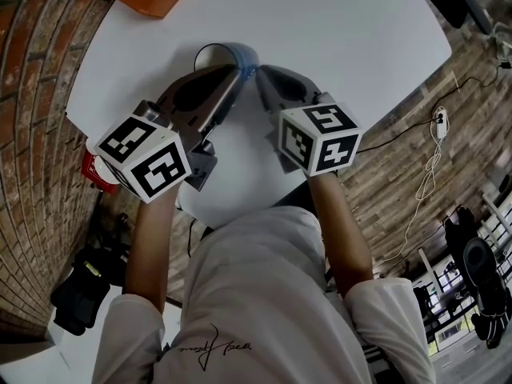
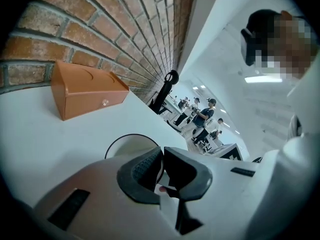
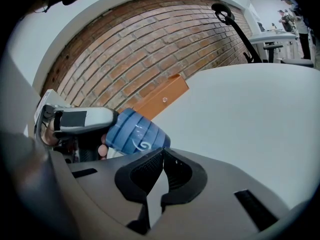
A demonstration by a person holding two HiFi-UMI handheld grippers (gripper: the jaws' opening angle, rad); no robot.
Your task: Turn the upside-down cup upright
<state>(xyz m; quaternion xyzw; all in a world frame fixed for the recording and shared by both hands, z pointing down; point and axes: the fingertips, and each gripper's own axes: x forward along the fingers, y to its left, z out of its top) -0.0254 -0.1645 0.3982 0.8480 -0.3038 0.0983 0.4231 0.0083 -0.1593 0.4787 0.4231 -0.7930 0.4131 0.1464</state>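
Holding cup (image 1: 244,57) sideways over desk (image 1: 360,38), mid-flip: left gripper (image 1: 240,74) jaws pinch rim; right gripper (image 1: 262,78) jaws pressed together, empty. Next: mouth up, set down.

The left gripper (image 2: 161,156) has its jaws pressed together on the wall of the cup (image 3: 135,131) at its rim and holds the cup tipped on its side. The right gripper (image 3: 162,159) sits just to the right of the cup. Its jaws are closed tip to tip with nothing between them, and whether they touch the cup cannot be told. Both grippers angle inward toward the cup, with the left cube (image 1: 144,154) and the right cube (image 1: 318,140) nearer the body. The bare left forearm (image 1: 152,238) and right forearm (image 1: 340,230) reach forward toward the cup from short sleeves.
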